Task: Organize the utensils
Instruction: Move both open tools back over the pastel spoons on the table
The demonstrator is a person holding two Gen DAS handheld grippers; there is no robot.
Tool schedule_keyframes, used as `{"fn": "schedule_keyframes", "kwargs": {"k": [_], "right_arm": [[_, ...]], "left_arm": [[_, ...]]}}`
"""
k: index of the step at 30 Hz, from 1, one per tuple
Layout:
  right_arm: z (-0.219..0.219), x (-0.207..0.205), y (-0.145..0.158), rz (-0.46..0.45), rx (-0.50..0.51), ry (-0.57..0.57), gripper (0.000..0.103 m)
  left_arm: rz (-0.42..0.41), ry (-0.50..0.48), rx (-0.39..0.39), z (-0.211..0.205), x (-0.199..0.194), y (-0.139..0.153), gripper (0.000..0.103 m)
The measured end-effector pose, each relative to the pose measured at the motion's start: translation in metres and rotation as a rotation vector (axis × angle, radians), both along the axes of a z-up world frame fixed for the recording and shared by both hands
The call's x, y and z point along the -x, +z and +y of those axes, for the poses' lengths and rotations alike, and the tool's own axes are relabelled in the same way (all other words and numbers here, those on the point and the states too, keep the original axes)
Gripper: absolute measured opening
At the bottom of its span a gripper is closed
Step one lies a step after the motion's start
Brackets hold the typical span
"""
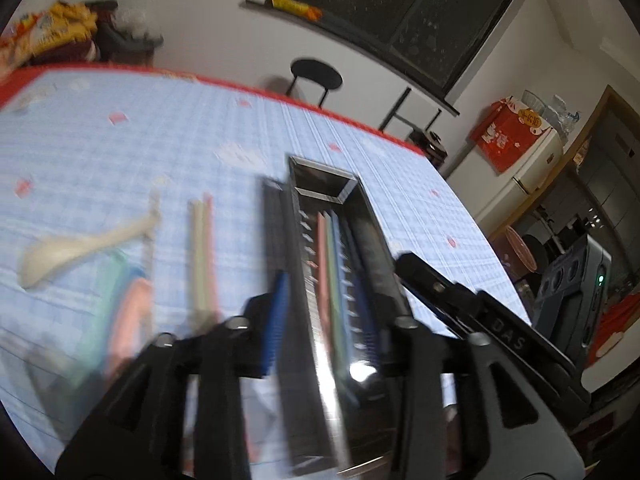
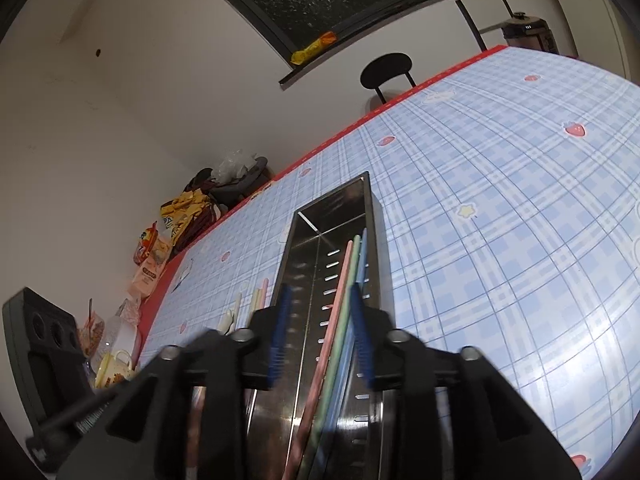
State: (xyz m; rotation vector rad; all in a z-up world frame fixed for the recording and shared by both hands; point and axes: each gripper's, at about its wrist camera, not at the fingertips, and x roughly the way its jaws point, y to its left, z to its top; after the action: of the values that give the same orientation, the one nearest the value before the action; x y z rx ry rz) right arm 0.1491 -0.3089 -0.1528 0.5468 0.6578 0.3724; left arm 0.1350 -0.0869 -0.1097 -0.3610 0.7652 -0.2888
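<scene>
- Table covered in a blue plaid cloth with strawberry prints and a red border (image 2: 500,200) — the largest surface; its right half, seen from the right wrist, is bare and gives free room for moving, while its red edge runs close behind the tray's far end.
- Long, narrow stainless-steel utensil tray with a slotted floor (image 2: 308,232) — lies lengthwise ahead of both grippers; its raised walls are the edges to clear on entry.
- Left gripper (image 1: 326,316) — blue pads parted, astride the tray and pressing on nothing; the view is blurred. The other tool's black body crosses at lower right.
- Right gripper (image 2: 320,332) — jaws apart above the tray; the sticks pass between the pads, with no visible pinch — released, as far as can be judged.
- 3 pastel chopsticks, pink, green and blue (image 2: 340,300) — already lying side by side along the tray's right side; this portion of the task appears done.
- Cream ceramic soup spoon (image 1: 80,246) — on the cloth left of the tray, not yet stowed.
- Pair of pale green and pink chopsticks (image 1: 204,248) — on the cloth between spoon and tray, still to be moved.
- Blurred green and pink items near the left view's lower edge (image 1: 120,312) — identity cannot be told; probably further utensils awaiting placement.
</scene>
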Motion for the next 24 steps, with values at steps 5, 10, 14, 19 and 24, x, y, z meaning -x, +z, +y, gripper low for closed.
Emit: {"fn": "schedule_keyframes", "kwargs": {"k": [5, 10, 14, 19, 24], "right_arm": [[0.009, 0.009, 0.009, -0.065, 0.044, 0.011, 0.079], [0.019, 0.018, 0.018, -0.098, 0.074, 0.019, 0.091], [0.039, 0.032, 0.028, -0.143, 0.156, 0.034, 0.091], [0.071, 0.048, 0.035, -0.158, 0.176, 0.102, 0.091], [0.118, 0.062, 0.032, -0.129, 0.228, 0.223, 0.09]], "left_arm": [[-0.094, 0.051, -0.083, 0.04, 0.017, 0.025, 0.085], [-0.168, 0.046, -0.155, 0.089, 0.034, 0.05, 0.097], [-0.213, 0.05, -0.253, 0.119, 0.048, 0.059, 0.097], [-0.236, 0.016, -0.314, 0.143, 0.063, 0.051, 0.097], [-0.212, -0.013, -0.297, 0.16, 0.069, 0.03, 0.097]]}}
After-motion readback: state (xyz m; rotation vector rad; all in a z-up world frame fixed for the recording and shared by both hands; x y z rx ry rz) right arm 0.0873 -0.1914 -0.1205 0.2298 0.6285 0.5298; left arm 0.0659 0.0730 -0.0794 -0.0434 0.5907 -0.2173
